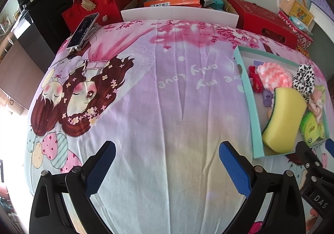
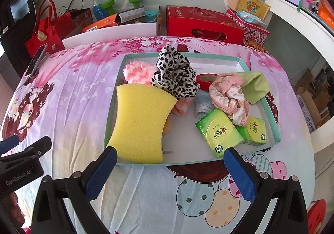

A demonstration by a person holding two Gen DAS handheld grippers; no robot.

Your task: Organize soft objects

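Two blue-padded fingers of the left gripper [image 1: 167, 156] were seen spread wide over the printed bedsheet [image 1: 146, 98], with nothing held between them. Off to the right in that left wrist view, a teal-rimmed tray [image 1: 244, 79] was laid on the sheet, and a yellow sponge [image 1: 281, 119] was propped in its near corner. A pink fluffy cloth [image 1: 273, 75], a red scrunchie [image 1: 255, 79] and a leopard-print scrunchie [image 1: 302, 79] were piled behind it. A phone [image 1: 83, 29] was set at the sheet's far left edge, and a red bag [image 1: 89, 4] was stood beyond it.

Over in the right wrist view, the right gripper [image 2: 170, 159] was found open too, both fingers parted and empty, poised just at the tray's [image 2: 187, 162] near rim. The sponge [image 2: 139, 121] was leaned against the left wall of the tray, with the leopard-print scrunchie [image 2: 175, 75] stacked just behind and touching it. Two green tissue packs [image 2: 217, 131] were laid side by side at the near right, a crumpled pink cloth [image 2: 229, 94] was rested partly over them, and a green cloth [image 2: 254, 86] was tucked behind. A red tape roll [image 2: 205, 79] was placed near the middle. The left gripper [image 2: 27, 146] was glimpsed at the left edge.
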